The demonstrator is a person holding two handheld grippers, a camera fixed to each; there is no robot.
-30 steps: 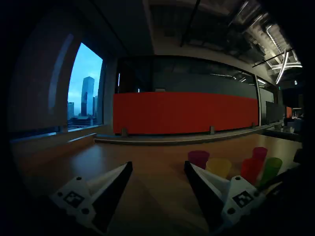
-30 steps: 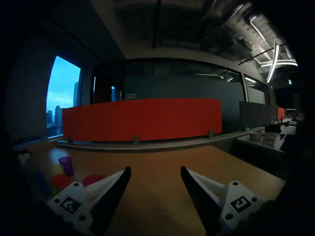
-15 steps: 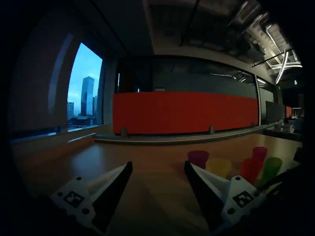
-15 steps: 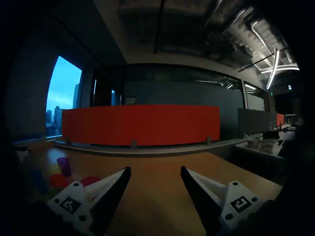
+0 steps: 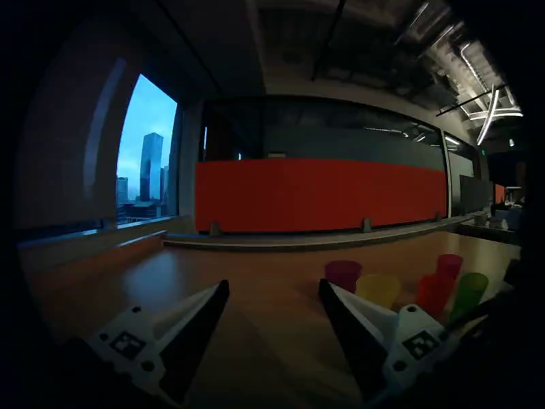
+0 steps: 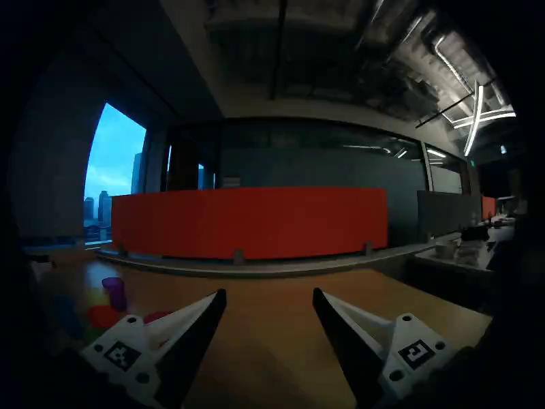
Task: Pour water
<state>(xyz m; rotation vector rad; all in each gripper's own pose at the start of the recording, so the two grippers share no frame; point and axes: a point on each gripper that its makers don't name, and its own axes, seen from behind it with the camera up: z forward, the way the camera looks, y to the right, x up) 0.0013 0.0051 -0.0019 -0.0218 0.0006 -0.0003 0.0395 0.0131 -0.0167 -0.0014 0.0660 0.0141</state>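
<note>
Several plastic cups stand on the wooden table (image 5: pixel 272 273): a magenta cup (image 5: pixel 343 274), a yellow cup (image 5: pixel 379 289), a red cup (image 5: pixel 434 293), a pink cup (image 5: pixel 449 264) and a green cup (image 5: pixel 470 292), all to the right of my left gripper (image 5: pixel 272 288). That gripper is open above the table with nothing between its fingers. In the right gripper view the cups lie at the far left: a purple cup (image 6: pixel 114 293), a red cup (image 6: pixel 103 316) and a magenta cup (image 6: pixel 157 317). My right gripper (image 6: pixel 268 294) is open and holds nothing.
A red partition (image 5: pixel 313 194) runs along the table's far edge. A window (image 5: pixel 146 160) with city towers is at the left. Another desk (image 6: pixel 470 249) with items stands to the right of the table (image 6: pixel 272 341).
The right gripper has tilted or dropped, so the partition and cups sit lower in its view. The left gripper has stayed still.
</note>
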